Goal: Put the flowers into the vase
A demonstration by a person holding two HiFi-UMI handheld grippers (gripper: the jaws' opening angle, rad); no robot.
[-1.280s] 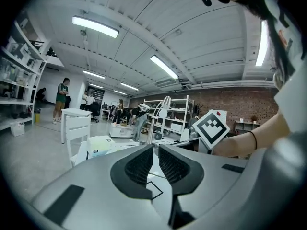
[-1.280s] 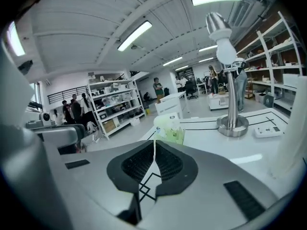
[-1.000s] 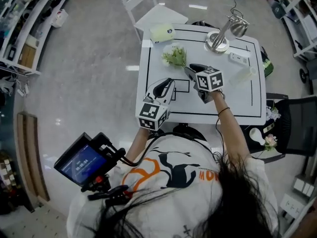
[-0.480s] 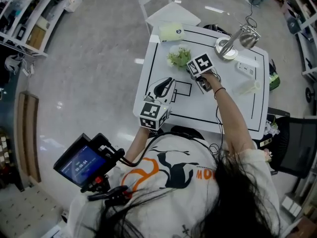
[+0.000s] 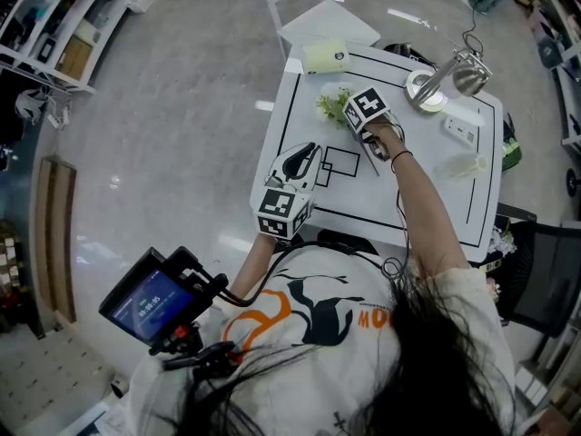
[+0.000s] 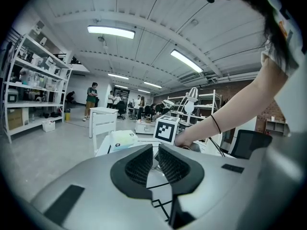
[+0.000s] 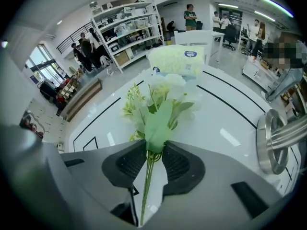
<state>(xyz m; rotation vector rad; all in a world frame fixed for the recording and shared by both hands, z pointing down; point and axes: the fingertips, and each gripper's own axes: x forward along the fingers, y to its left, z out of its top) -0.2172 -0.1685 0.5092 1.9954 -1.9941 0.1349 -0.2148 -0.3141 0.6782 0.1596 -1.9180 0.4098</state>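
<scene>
Behind the right gripper [image 7: 153, 150], flowers [image 5: 329, 105] sit half hidden from above; its jaws, just closing, clamp the stems; left gripper [image 6: 153, 157] clenched empty; white table [image 5: 436, 209], grey floor [image 5: 182, 107]

Pack [image 5: 325, 57] behind flowers [image 5: 331, 105], lamp [image 5: 425, 91] to right, mid tabletop [image 5: 349, 193] open

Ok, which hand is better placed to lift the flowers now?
Right. The right tongs have just been closing with the stems of the flowers between their pads. The left tongs are shut and empty, back by the edge of the table.
</scene>
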